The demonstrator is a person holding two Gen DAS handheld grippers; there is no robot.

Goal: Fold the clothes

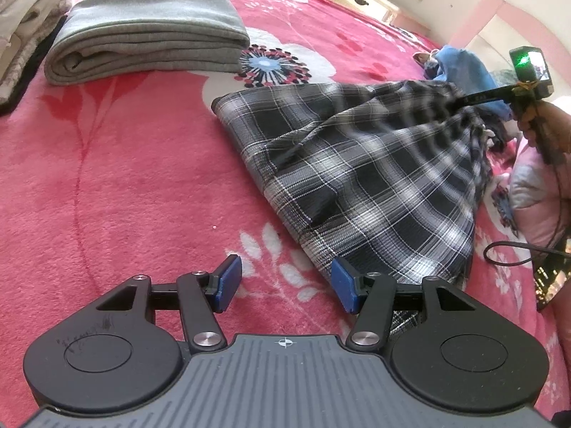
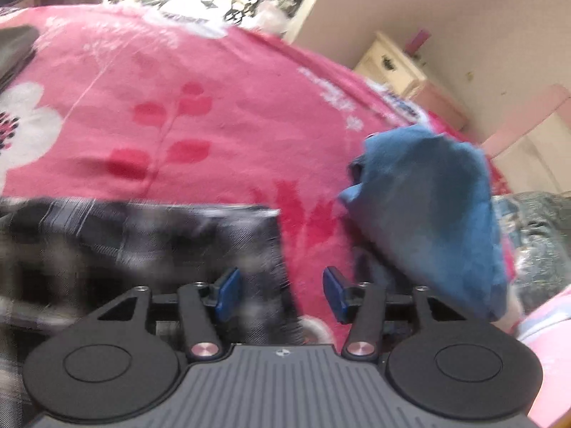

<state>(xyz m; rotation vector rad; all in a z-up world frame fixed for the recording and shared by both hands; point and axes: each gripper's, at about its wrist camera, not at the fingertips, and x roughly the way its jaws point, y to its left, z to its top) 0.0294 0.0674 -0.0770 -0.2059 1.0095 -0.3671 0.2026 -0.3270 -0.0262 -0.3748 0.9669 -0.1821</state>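
Plaid garment (image 1: 360, 178) edge beside left gripper (image 1: 285, 287), jaws apart; right gripper (image 2: 282, 294) likewise apart.

Each black gripper (image 1: 286, 287) has blue pads (image 1: 230, 281), silver screws and a ribbed grey base.

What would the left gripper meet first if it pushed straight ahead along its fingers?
Probably the pink floral blanket between the left gripper's open fingers, with the plaid garment's edge just to the right; depth is unclear.

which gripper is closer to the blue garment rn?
Right. The right gripper sits just beside the blue garment, jaws open. The left gripper is at the plaid cloth's near edge, far from it.
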